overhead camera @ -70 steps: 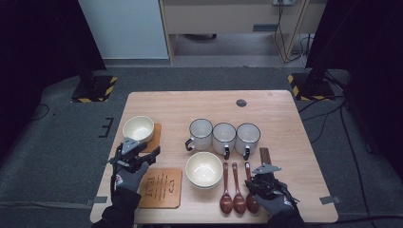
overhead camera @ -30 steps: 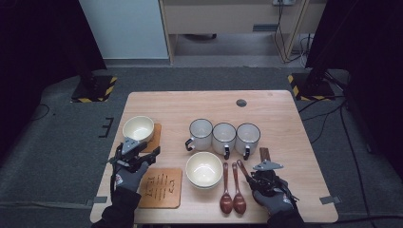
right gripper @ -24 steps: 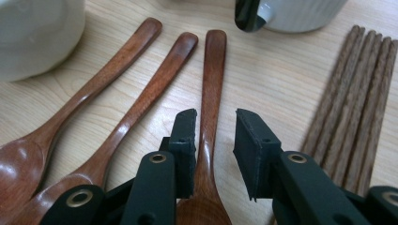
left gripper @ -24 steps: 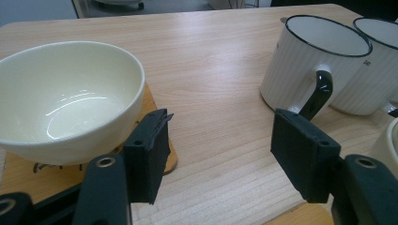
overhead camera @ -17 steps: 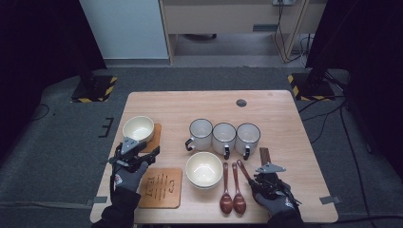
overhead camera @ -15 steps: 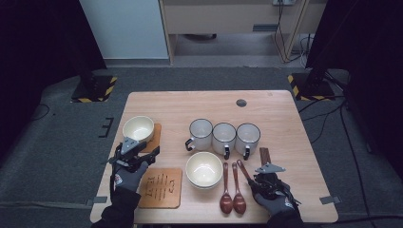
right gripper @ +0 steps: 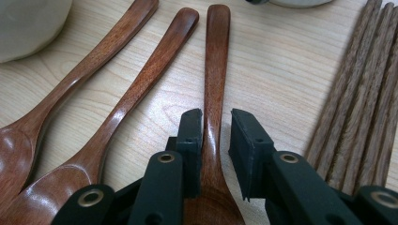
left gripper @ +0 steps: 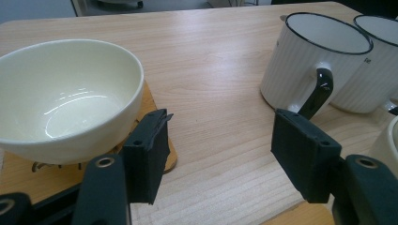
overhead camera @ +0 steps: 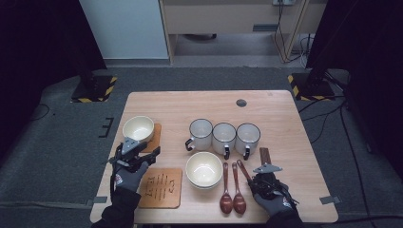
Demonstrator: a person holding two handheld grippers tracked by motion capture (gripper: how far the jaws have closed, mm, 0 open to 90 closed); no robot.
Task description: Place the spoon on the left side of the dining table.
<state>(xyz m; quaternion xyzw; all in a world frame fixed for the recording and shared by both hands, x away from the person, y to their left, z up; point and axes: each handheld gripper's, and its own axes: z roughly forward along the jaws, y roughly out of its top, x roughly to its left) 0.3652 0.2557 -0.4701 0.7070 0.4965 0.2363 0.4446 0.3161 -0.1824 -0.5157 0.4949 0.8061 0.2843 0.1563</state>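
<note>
Three dark wooden spoons lie side by side right of a cream bowl. My right gripper reaches over the rightmost spoon. In the right gripper view that gripper straddles the spoon's handle. Its jaws have just been closing, and a thin gap remains at the right pad. My left gripper rests open and holds nothing. In the left gripper view the left gripper points between a second cream bowl on a coaster and a white mug.
Three white mugs stand in a row behind the middle bowl. Brown chopsticks lie just right of the spoons, close to my right jaw. A wooden trivet lies by the front edge, and a dark round spot marks the far side.
My right gripper has come down over the rightmost spoon, covering its bowl, and its jaws have narrowed around the handle. The left hand has kept still.
</note>
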